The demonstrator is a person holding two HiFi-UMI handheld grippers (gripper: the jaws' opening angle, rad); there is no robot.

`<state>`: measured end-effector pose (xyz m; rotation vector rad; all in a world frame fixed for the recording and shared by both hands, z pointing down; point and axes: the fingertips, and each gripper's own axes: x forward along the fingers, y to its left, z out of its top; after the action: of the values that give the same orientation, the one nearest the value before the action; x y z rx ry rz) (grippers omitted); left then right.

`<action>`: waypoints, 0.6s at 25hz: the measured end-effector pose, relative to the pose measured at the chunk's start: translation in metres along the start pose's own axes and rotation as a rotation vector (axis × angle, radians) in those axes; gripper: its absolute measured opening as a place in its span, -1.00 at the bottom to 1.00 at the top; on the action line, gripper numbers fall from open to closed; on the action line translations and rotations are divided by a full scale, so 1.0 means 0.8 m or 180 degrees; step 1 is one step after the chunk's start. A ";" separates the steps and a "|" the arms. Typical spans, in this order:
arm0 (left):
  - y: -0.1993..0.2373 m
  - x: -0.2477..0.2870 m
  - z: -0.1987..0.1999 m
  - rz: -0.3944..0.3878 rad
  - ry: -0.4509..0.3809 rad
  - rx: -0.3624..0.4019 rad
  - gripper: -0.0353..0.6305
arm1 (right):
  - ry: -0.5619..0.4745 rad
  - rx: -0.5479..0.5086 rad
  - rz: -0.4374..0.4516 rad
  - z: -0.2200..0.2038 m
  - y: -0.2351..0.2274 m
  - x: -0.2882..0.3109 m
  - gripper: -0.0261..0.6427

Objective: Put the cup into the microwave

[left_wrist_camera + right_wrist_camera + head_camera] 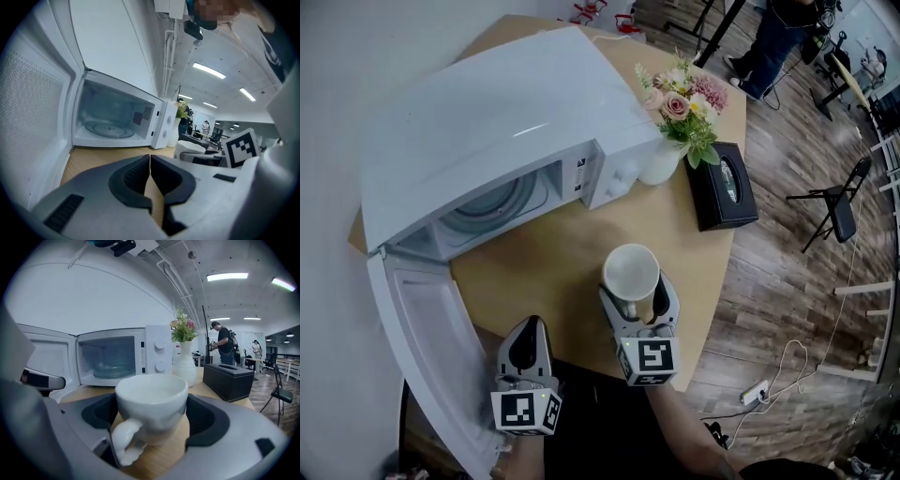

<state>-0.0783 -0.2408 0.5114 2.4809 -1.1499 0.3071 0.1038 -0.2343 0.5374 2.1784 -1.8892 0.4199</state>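
Cup (630, 272) in white ceramic sits upright between the jaws of the right tool (637, 294), which are closed against its two sides; in the right gripper view the cup (151, 401) fills the gap of the right tool (152, 414), with its handle (123, 441) turned back toward the camera and slightly to the left. Whether its base touches the wooden surface (553, 262) or hangs just above it I cannot tell. The cup is over the near part of the surface, in front of the microwave (506, 131) and apart from it. The microwave's door (422, 347) is swung fully open toward the person, and the glass turntable (492, 202) shows inside the cavity. The left tool (528, 339) is beside the open door, near its lower edge, and in the left gripper view the left tool (150, 178) has its dark jaws pressed together with nothing between them, facing the microwave (112, 122) cavity. To the right of the microwave stands a white vase (661, 159) with flowers (684, 108), just beside the control panel, and a black tissue box (722, 183) lies near the vase at the surface's edge. On the floor beyond are a folding chair (834, 202) and a standing person (769, 37).
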 end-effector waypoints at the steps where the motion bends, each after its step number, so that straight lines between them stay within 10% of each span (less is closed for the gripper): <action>1: 0.001 0.000 0.001 0.0011 -0.0007 -0.0007 -0.87 | -0.0008 0.0001 0.0019 0.003 0.002 0.002 0.32; 15: 0.015 0.001 0.010 0.0075 -0.0128 -0.0063 -0.87 | -0.0069 -0.0110 0.0427 0.058 0.050 0.036 0.32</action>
<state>-0.0872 -0.2519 0.5074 2.4685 -1.1930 0.2523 0.0707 -0.2830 0.5035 2.0500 -2.0463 0.3860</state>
